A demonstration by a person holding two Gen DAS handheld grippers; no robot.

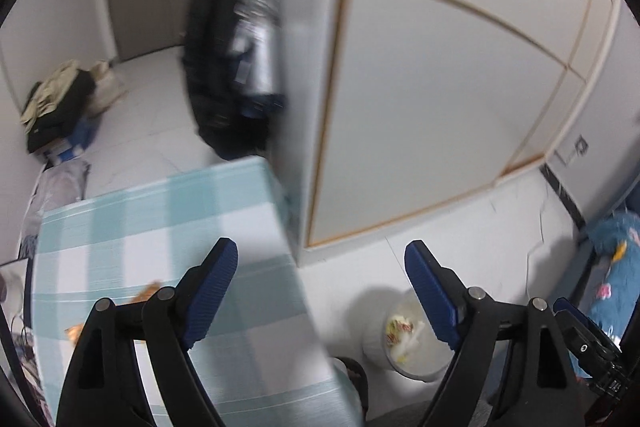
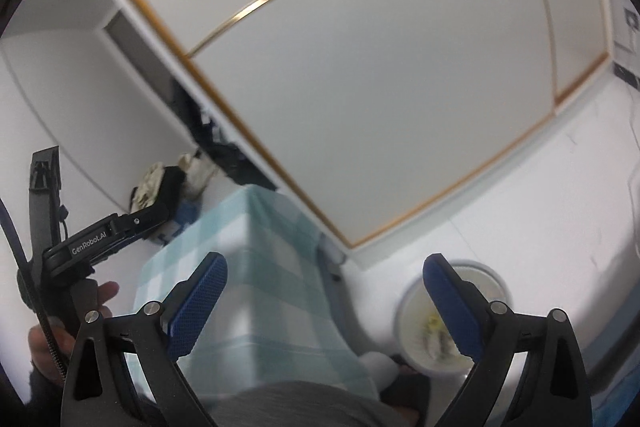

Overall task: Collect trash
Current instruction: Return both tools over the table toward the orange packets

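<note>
My left gripper point(image 1: 320, 251) is open and holds nothing; it hangs over the edge of a table with a teal checked cloth point(image 1: 160, 227). Two orange wrappers point(image 1: 148, 293) lie on the cloth behind its left finger. On the floor to the right stands a white trash bin point(image 1: 374, 343) with crumpled wrappers point(image 1: 400, 331) inside. My right gripper point(image 2: 326, 261) is open too, empty, above the table corner point(image 2: 260, 247) and the bin point(image 2: 404, 303). A hand point(image 2: 104, 293) holds the left gripper's black body point(image 2: 104, 227) at the left of the right wrist view.
A white wardrobe with gold trim point(image 1: 420, 107) fills the background. Dark coats point(image 1: 224, 67) hang by its end. A clothes pile point(image 1: 60, 103) lies on the floor by the wall. A blue plush toy point(image 1: 616, 267) lies at the right. A dark slipper point(image 1: 356, 371) rests beside the bin.
</note>
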